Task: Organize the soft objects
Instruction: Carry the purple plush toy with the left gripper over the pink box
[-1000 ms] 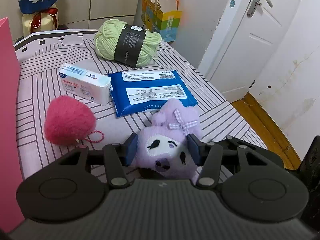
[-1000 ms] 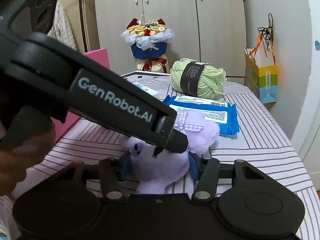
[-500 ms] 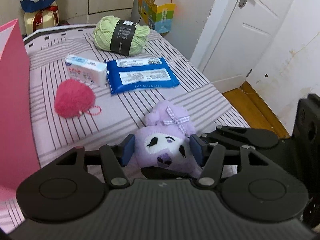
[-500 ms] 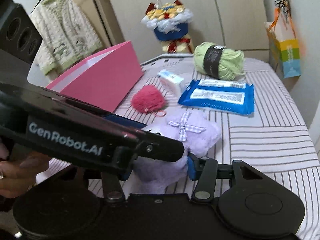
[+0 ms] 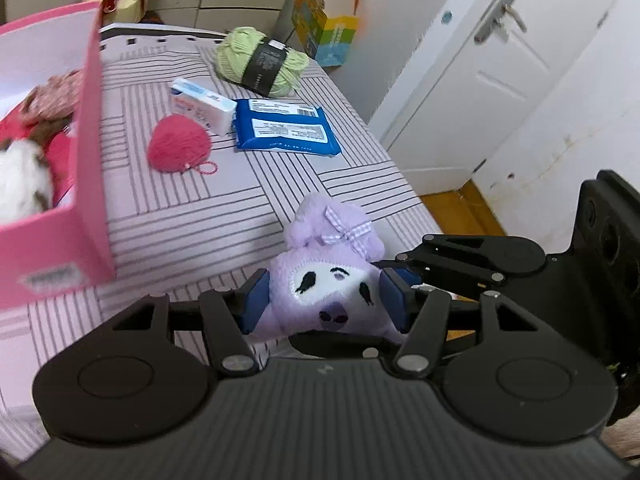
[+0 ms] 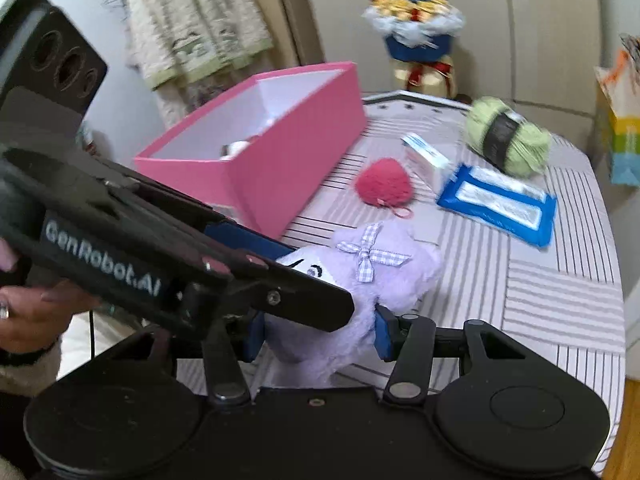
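Note:
A purple plush toy (image 5: 328,280) with a checked bow is held in the air above the striped bed. My left gripper (image 5: 325,300) is shut on its sides. My right gripper (image 6: 318,334) is shut on the same toy (image 6: 384,268) from the other side. The open pink box (image 5: 90,152) stands at the left and holds soft items; in the right wrist view the pink box (image 6: 288,152) lies beyond the toy. A pink pompom (image 5: 178,148) lies on the bed beside the box. It also shows in the right wrist view (image 6: 384,182).
A green yarn ball (image 5: 260,60), a white packet (image 5: 202,106) and a blue wipes pack (image 5: 286,128) lie further back on the bed. A white door (image 5: 480,60) and wood floor are to the right of the bed edge. A bouquet (image 6: 416,32) stands behind.
Both grippers have lifted the purple toy higher and drawn it back toward the near end of the bed. The pink box's open inside has come into view at the left.

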A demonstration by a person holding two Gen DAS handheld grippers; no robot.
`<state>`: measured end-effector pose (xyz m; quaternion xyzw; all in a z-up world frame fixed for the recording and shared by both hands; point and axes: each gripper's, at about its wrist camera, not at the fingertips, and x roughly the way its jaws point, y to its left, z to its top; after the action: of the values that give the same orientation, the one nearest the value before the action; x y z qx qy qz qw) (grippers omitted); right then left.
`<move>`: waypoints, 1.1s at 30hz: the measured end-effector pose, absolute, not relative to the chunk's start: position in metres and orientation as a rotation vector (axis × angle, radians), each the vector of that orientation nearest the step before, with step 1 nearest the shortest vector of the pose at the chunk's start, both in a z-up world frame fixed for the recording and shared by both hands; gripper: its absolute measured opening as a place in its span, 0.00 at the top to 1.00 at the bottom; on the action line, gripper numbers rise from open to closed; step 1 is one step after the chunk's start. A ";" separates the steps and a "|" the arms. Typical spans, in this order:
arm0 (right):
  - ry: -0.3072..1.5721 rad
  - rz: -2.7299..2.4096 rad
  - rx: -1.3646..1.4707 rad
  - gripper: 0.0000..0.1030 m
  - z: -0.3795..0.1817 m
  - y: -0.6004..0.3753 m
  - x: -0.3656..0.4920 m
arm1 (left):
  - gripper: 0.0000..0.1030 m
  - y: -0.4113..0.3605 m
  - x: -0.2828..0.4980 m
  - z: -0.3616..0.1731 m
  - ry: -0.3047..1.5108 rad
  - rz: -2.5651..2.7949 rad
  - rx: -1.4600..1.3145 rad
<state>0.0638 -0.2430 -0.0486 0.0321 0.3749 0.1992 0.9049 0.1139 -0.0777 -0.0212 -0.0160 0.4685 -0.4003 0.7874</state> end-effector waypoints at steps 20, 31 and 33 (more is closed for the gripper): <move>0.646 0.653 -0.158 0.44 0.041 -0.137 0.062 | 0.42 0.051 0.074 0.058 0.781 -0.686 -0.140; 0.567 0.745 -0.133 0.44 0.056 -0.100 0.131 | 0.42 0.099 0.126 0.078 0.666 -0.584 -0.170; 0.572 0.751 -0.119 0.44 0.052 -0.097 0.152 | 0.42 0.101 0.146 0.074 0.667 -0.579 -0.176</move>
<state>0.1525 -0.0971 0.0525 -0.0571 0.2754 0.3616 0.8889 0.1455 0.1010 0.0743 -0.0849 0.3225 -0.2798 0.9003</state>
